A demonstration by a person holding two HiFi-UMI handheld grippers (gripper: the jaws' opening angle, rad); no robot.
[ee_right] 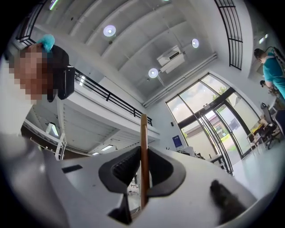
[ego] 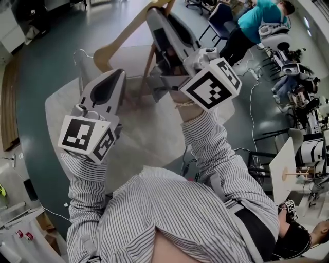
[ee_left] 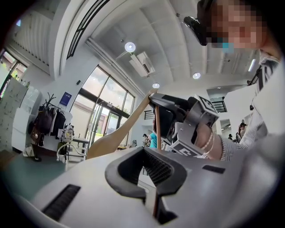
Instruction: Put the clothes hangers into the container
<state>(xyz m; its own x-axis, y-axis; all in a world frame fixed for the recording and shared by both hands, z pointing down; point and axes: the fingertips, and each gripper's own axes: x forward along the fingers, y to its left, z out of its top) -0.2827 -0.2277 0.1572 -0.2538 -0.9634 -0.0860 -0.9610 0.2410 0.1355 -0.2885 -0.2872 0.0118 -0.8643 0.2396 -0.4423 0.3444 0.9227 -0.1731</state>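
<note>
A wooden clothes hanger is held up in the air between both grippers, above a pale round table. Its metal hook points left. My right gripper is shut on the hanger's thin bar, which stands upright between its pads. My left gripper is lower and to the left. In the left gripper view a strip of the same bar runs down into the slot of the left gripper, shut on it. The hanger's broad arm slants up towards the right gripper. I see no container that I can tell for sure.
A grey boxy thing lies on the table under the right gripper, mostly hidden. A person in a teal top sits by a chair at the back right. Machines and cables crowd the right side. A coat rack stands far left.
</note>
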